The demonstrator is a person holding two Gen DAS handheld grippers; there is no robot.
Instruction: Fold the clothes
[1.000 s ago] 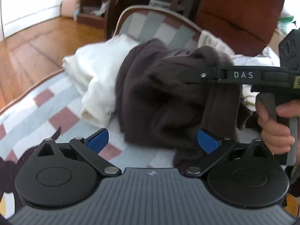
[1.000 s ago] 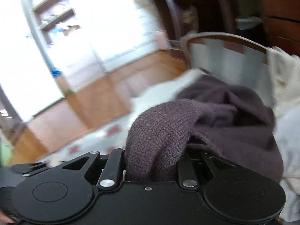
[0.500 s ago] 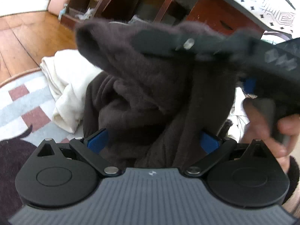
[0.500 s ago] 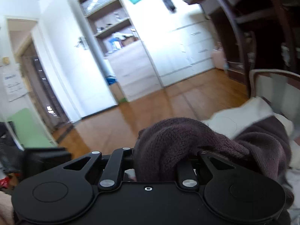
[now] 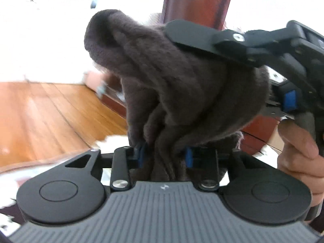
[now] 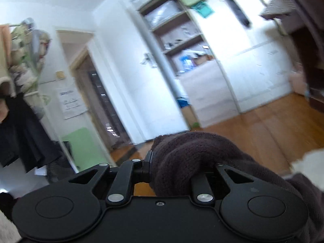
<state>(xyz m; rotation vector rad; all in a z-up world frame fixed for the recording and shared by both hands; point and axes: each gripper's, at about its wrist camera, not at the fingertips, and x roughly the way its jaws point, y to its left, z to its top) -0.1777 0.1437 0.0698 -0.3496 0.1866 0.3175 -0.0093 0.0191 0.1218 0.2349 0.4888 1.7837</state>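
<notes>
- Between both grippers, a dark brown knitted garment (image 5: pixel 182 85) hangs lifted above the wooden floor (image 5: pixel 50 117).
- Left gripper (image 5: pixel 165 156): its blue-padded jaws are closing, with a bunched fold of the garment between them.
- Right gripper (image 6: pixel 172 174): nearly closed, clamped on a thick roll of the same garment; a hand (image 5: pixel 299 151) holds its handle at the right edge of the left view.
- Behind them stand white cupboards (image 6: pixel 253 70) and open shelves (image 6: pixel 178 36).

My left gripper (image 5: pixel 164 156) shows black linkage arms, silver pivot screws, blue finger pads (image 5: pixel 189 158) and a ribbed grey housing; my right gripper (image 6: pixel 172 170) is all black, with round caps and silver screws.
</notes>
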